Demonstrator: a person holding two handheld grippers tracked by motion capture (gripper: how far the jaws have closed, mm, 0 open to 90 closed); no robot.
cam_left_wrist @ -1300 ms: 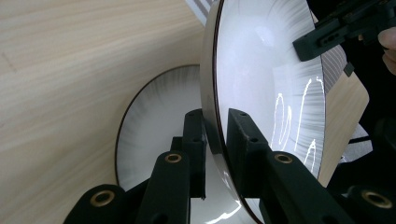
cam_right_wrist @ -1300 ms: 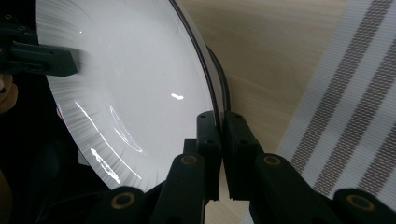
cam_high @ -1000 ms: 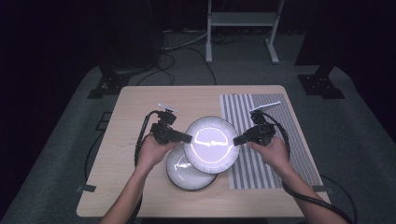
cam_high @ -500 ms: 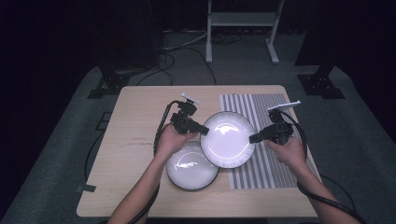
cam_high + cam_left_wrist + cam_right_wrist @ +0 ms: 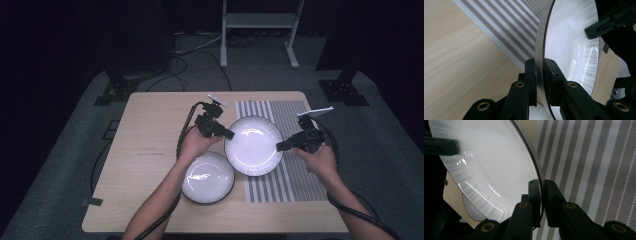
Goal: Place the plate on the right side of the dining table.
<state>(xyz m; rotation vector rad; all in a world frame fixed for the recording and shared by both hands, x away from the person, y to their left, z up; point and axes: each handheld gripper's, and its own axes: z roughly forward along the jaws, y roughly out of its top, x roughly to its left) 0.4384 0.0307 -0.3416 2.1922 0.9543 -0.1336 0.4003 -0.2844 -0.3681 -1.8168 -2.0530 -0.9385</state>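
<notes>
Table: a light wooden table on grey carpet, with both forearms coming in from its near edge.
Striped mat: a grey-and-white striped mat lies flat on the table's right half; its stripes also run behind the plate in both gripper views.
Large plate: a white plate with a dark rim sits between the two grippers, partly over the mat's left edge and partly over the bare wood. Its near-left edge overlaps the smaller plate. Whether it is lifted clear I cannot tell.
Small plate: a second white plate rests on the wood just in front of the large one, near the left forearm.
Left gripper: the left gripper has its jaws clamped on the large plate's left rim.
Right gripper: the right gripper has its jaws pinched on the opposite, right rim.
</notes>
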